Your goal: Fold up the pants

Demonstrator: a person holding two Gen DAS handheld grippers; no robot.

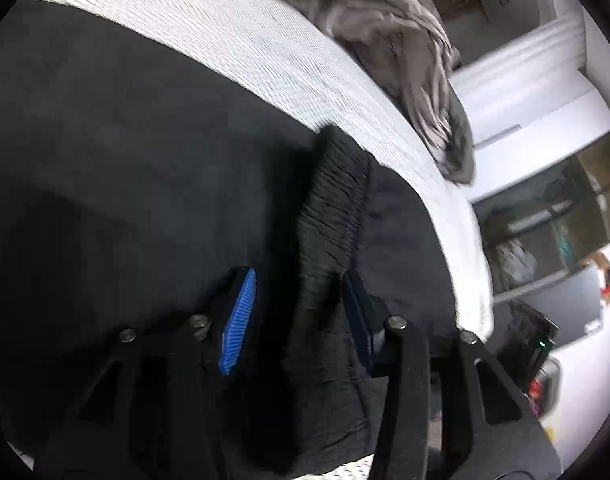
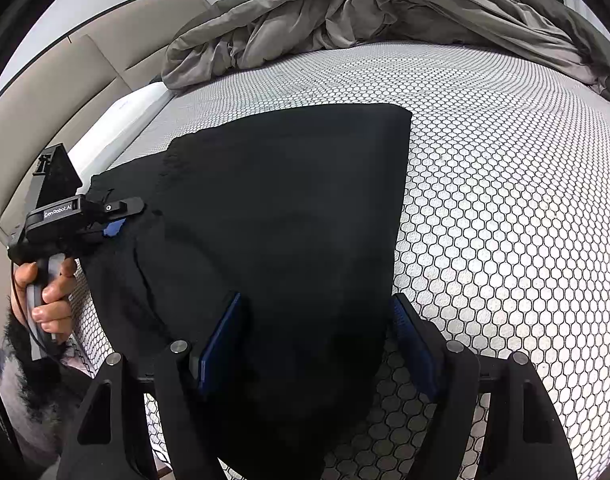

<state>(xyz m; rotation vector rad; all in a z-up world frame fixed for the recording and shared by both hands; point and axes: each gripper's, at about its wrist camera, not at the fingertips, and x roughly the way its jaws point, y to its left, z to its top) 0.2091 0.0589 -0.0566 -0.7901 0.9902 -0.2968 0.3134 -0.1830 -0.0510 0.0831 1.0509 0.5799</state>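
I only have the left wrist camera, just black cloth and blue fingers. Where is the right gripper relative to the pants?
Observer: The right gripper hangs over the near end of the pants, fingers open, nothing clamped.
Operator: How do the pants lie overall?
Observer: Flat on the honeycomb-patterned mattress cover, with one long straight edge on the right.
Operator: And where on them is my left gripper?
Observer: The left gripper is at their left edge, with a hand wrapped around its handle.

both wrist views look steeply down, close over the black pants (image 1: 145, 160) on the bed (image 2: 505, 200).
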